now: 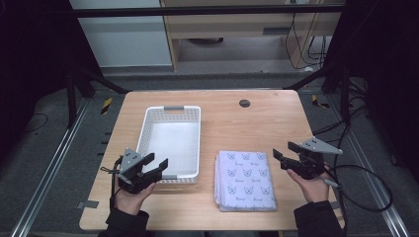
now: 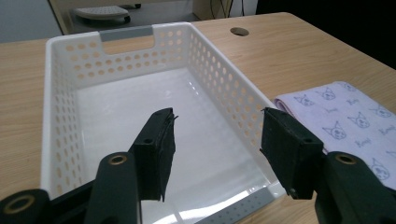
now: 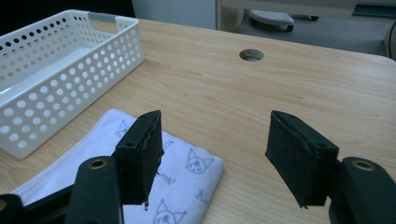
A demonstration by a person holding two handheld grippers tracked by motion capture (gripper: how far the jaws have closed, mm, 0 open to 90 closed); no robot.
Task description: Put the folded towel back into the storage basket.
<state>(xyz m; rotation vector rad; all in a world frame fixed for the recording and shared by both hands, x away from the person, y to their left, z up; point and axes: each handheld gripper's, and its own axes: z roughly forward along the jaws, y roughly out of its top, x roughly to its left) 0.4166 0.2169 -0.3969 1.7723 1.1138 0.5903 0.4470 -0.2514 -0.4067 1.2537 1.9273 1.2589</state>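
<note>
A white perforated basket (image 1: 148, 123) with grey handles stands left of centre on the wooden table; its inside is bare (image 2: 60, 121). To its right lies a folded lilac cloth (image 1: 244, 180) printed with cat faces (image 2: 348, 116) (image 3: 182, 186). My left gripper (image 1: 157, 165) hovers at the basket's near left corner, jaws open with nothing between them (image 2: 217, 149). Past the cloth's right edge, my right gripper (image 1: 284, 154) is held above the table, open and empty (image 3: 215, 154), with the cloth's far corner under its left jaw.
A round cable hole (image 1: 244, 103) sits in the table (image 1: 276, 123) near the far edge. Cables (image 1: 365, 192) trail off the table's right side. Bare wood lies between the basket and the hole and in front of the cloth.
</note>
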